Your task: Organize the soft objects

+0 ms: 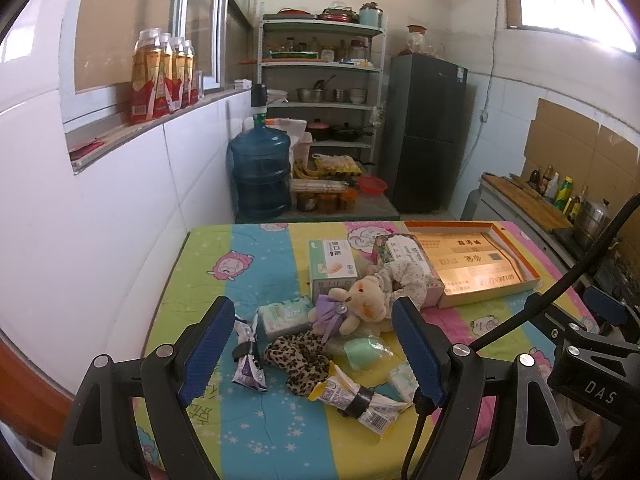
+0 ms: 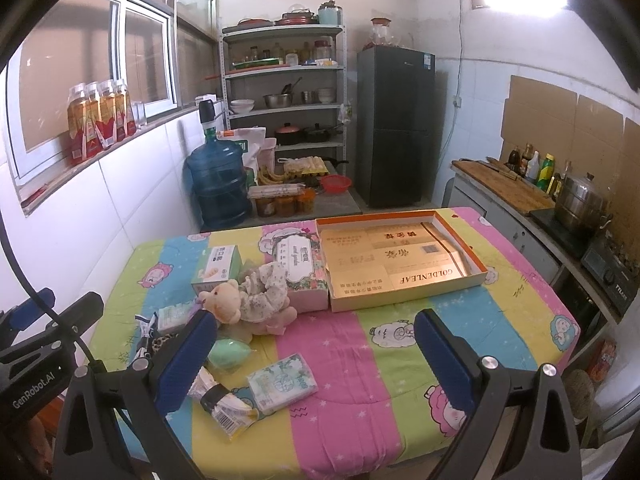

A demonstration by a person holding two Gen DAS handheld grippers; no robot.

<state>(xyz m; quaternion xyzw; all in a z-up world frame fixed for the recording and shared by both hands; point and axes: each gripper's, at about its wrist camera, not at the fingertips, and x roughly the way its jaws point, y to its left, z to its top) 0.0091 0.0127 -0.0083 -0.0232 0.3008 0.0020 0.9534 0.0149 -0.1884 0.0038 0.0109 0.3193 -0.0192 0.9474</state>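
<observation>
A beige teddy bear with a purple bow lies in a pile mid-table, also in the right wrist view. A floral scrunchie rests behind it. A leopard-print scrunchie lies in front, a green sponge beside it. Tissue packs and taped wrappers lie around. My left gripper is open and empty above the pile. My right gripper is open and empty above the table's near right part.
An open gold-lined box sits at the back right of the quilt-covered table. A white-green carton and a floral box stand behind the pile. A counter with a pot runs along the right.
</observation>
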